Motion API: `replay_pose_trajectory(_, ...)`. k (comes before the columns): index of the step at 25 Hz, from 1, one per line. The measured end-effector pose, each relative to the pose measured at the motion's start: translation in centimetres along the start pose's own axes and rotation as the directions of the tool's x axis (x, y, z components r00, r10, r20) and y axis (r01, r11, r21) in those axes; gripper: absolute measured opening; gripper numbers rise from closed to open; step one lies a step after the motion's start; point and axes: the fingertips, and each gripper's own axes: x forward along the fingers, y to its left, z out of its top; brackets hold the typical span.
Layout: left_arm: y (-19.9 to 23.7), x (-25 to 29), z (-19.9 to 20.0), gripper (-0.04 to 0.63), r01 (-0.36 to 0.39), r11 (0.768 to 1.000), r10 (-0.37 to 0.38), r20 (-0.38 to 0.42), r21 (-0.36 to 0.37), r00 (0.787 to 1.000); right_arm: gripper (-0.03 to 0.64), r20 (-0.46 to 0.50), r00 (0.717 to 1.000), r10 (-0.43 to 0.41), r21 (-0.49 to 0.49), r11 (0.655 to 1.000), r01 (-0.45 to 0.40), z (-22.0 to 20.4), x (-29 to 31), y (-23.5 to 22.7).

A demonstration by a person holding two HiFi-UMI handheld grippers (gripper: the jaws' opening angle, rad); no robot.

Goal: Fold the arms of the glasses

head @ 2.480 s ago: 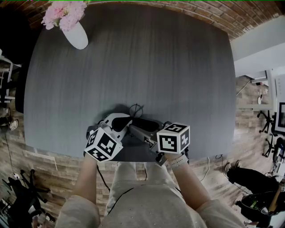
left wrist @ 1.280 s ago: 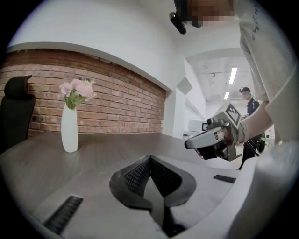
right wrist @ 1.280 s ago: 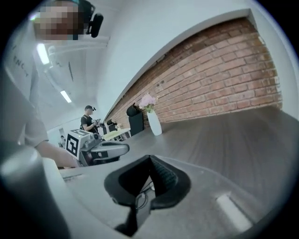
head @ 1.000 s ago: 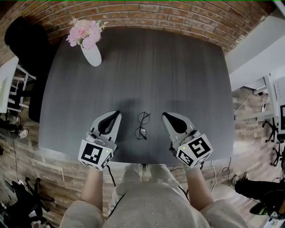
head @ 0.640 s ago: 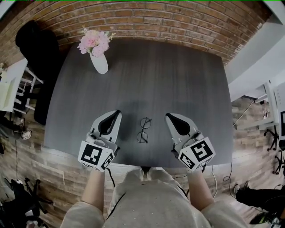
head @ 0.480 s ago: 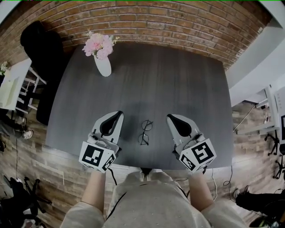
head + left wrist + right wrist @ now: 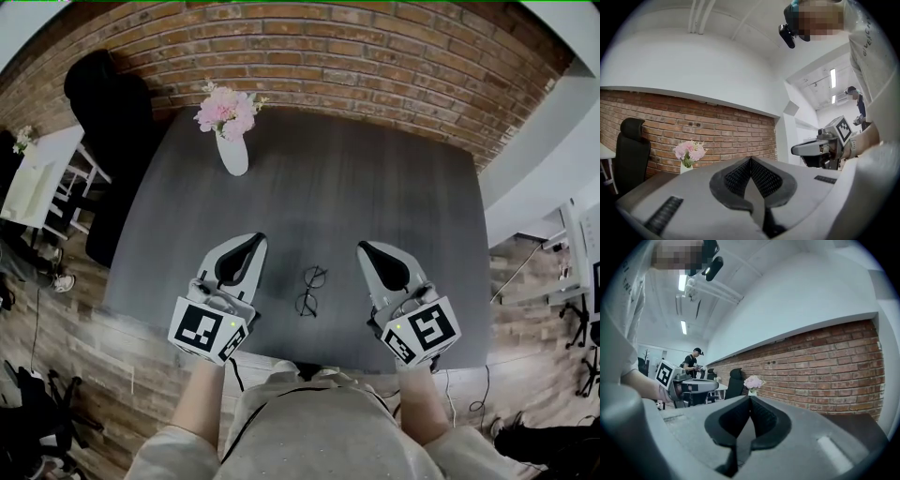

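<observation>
The glasses (image 7: 310,291) lie on the dark grey surface (image 7: 375,187) at lower centre of the head view, near its front edge, with one lens above the other in the picture. They are too small to tell how their arms lie. The left gripper (image 7: 254,238) is at the left of the glasses and the right gripper (image 7: 365,247) at their right. Both are clear of the glasses and touch nothing, and each tip points toward the upper part of the frame. In the left gripper view the two ribbed pads meet along a centre line with nothing between them, so that gripper is closed and empty. The right gripper view shows the same condition: pads pressed together, nothing held. Each gripper carries a marker cube, the left cube (image 7: 207,329) and the right cube (image 7: 422,331), both toward the lower edge of the frame above the person's forearms. A white vase (image 7: 232,155) with pink flowers (image 7: 228,111) stands on the surface at upper left, well apart from the glasses. A brick wall (image 7: 375,56) runs across the top of the frame behind the surface. A black chair (image 7: 103,98) stands at the upper left beside the surface. In the right gripper view a second person (image 7: 693,361) stands in the far background at centre left.
</observation>
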Motion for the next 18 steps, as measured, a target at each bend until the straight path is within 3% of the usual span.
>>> replay_pose_trajectory(18,0.5,0.9,2.7,0.0,-0.024,0.999,0.023,0.034,0.027,0.999,-0.003,0.065,0.998,-0.005,-0.032,0.999,0.007,3.1,0.8,-1.3)
